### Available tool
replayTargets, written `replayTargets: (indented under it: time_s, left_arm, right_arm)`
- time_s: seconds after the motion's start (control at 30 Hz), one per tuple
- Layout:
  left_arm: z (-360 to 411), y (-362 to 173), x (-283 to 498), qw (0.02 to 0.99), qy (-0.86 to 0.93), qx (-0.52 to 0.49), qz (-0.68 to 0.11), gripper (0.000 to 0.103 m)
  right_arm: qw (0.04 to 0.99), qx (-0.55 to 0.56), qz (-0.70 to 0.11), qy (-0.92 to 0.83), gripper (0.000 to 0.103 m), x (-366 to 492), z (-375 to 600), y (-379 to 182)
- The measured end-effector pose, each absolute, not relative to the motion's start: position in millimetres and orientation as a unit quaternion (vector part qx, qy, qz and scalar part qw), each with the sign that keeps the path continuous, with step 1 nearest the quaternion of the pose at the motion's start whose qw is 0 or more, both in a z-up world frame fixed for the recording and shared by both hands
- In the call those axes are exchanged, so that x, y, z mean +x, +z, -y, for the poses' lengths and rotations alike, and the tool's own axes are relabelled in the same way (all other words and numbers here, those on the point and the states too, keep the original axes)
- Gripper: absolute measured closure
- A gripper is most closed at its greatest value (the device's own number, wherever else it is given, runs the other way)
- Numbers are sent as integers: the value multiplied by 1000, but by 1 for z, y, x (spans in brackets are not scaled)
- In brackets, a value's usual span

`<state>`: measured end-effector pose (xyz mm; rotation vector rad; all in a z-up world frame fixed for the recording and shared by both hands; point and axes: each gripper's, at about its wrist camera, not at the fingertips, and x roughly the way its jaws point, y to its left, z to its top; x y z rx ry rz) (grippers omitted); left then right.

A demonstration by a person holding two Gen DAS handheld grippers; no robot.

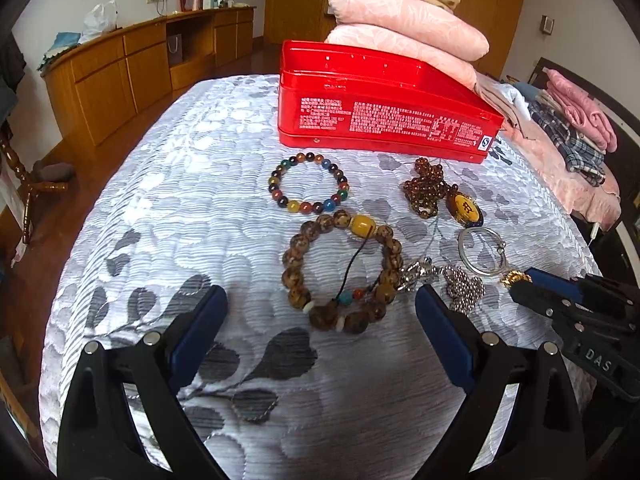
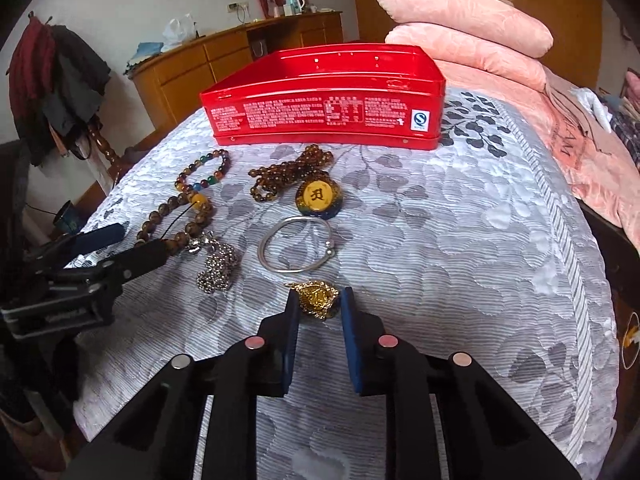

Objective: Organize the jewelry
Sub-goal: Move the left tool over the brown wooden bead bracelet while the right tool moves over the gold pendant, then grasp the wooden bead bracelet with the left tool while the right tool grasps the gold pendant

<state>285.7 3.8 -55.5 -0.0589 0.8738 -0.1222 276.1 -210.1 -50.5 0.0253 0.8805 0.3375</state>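
Note:
An open red tin box stands on the bedspread. In front lie a multicoloured bead bracelet, a brown wooden bead bracelet, an amber bead necklace with an oval pendant, a silver bangle and a silver ball chain. My left gripper is open, just short of the wooden bracelet. My right gripper has its pads closed around a gold pendant on the bedspread.
Folded pink quilts are stacked behind the tin. Folded clothes lie at the right. A wooden cabinet lines the far wall. The bed edge drops to a wooden floor on the left.

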Motion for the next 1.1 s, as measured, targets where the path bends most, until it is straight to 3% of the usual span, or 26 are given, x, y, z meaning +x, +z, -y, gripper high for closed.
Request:
replayTargets:
  time_s: [0.17, 0.27, 0.67, 0.8, 0.87, 0.97, 1.1]
  left_arm:
    - [4, -49, 286, 909, -68, -22, -410, 13]
    - [10, -47, 295, 907, -75, -22, -413, 29]
    - [23, -57, 321, 896, -79, -17, -437, 46]
    - [12, -56, 318, 898, -71, -30, -433, 76]
    - [0, -55, 313, 897, -78, -49, -433, 84]
    - [-16, -52, 303, 899, -71, -63, -427, 92]
    - [-34, -50, 289, 901, -58, -69, -423, 93]
  right_arm:
    - [891, 17, -422, 167, 82, 277, 212, -52]
    - [891, 20, -421, 169, 82, 277, 213, -52]
    - [889, 33, -422, 177, 82, 279, 216, -53]
    - [889, 34, -421, 177, 82, 279, 216, -53]
    - [889, 33, -421, 177, 82, 279, 216, -53]
    - [889, 32, -421, 176, 82, 279, 215, -53]
    - [890, 31, -421, 174, 82, 279, 215, -53]
